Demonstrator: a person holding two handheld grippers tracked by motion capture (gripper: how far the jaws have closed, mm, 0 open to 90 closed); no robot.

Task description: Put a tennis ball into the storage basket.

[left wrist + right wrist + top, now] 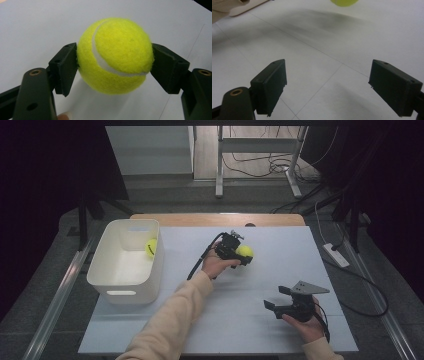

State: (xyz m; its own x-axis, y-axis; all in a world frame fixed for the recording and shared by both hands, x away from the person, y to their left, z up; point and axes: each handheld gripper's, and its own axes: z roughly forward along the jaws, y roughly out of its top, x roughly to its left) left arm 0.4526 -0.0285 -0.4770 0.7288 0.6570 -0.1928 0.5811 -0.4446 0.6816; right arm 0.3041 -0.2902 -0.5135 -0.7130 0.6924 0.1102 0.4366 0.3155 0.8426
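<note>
Just right of centre in the high view, the left gripper [241, 256] clamps the tennis ball [115, 56] across its middle, a light, springy, grippy-felted thing, while the right gripper [337, 87] gapes wide, empty.

High view overhead; gripper views close, tabletop [280, 270] shared

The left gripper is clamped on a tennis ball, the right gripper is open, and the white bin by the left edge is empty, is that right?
Not quite: the bin is not empty. The high view shows a second tennis ball inside it. The left gripper does clamp a ball, and the right gripper is open.
</note>
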